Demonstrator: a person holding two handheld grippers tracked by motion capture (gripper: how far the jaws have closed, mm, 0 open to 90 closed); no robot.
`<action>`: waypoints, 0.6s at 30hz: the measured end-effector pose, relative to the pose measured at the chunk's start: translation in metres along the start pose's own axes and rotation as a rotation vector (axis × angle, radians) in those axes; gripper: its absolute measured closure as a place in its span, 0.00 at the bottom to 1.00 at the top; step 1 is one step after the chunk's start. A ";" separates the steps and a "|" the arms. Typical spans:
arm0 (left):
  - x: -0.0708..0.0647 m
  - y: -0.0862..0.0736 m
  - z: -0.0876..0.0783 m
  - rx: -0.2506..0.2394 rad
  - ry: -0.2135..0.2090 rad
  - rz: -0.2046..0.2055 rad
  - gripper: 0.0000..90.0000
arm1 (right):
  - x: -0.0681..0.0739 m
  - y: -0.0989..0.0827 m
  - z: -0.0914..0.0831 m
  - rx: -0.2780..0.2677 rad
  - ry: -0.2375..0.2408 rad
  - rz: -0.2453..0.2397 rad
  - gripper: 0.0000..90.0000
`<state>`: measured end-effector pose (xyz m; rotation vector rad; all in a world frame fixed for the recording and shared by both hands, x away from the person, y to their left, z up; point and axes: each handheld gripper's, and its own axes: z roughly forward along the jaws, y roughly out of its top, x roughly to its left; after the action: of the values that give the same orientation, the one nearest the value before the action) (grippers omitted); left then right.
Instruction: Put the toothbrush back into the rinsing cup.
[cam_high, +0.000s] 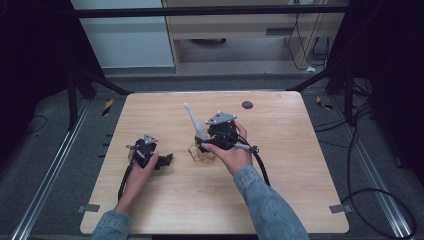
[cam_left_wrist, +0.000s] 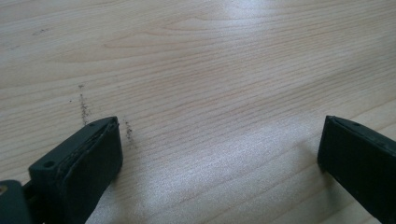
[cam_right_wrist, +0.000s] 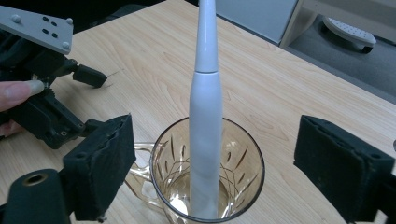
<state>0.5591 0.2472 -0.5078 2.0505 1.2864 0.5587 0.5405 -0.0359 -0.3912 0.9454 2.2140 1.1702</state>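
Note:
A white electric toothbrush (cam_high: 194, 122) stands tilted in an amber glass mug (cam_high: 200, 154) near the middle of the wooden table (cam_high: 290, 170). In the right gripper view the toothbrush (cam_right_wrist: 204, 116) rises from the mug (cam_right_wrist: 245, 161), its handle leaning on the near rim. My right gripper (cam_right_wrist: 215, 163) is open, its jaws standing on either side of the mug without touching the handle; it sits just behind the mug (cam_high: 207, 145). My left gripper (cam_high: 165, 161) rests low at the left, open (cam_left_wrist: 219, 149) over bare wood. The left gripper (cam_right_wrist: 88, 75) also lies off to the side in the right gripper view.
A small dark round spot (cam_high: 247, 105) marks the table's far side. Faint dark specks (cam_left_wrist: 84, 107) dot the wood by the left jaw. Black cables (cam_high: 370, 195) trail on the floor at the right. A pale cabinet (cam_high: 240, 30) stands beyond the far edge.

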 end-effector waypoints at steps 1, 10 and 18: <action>0.000 0.000 0.000 0.000 0.000 0.000 0.00 | 0.000 0.000 0.000 0.000 0.000 0.000 0.13; 0.000 0.000 0.000 0.000 0.000 0.000 0.00 | -0.002 -0.005 -0.008 0.006 0.009 0.002 0.10; 0.000 0.000 0.000 0.000 0.000 0.000 0.00 | -0.004 -0.009 -0.012 -0.015 0.014 -0.002 0.10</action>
<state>0.5591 0.2471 -0.5078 2.0498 1.2868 0.5588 0.5316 -0.0490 -0.3923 0.9314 2.2135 1.1946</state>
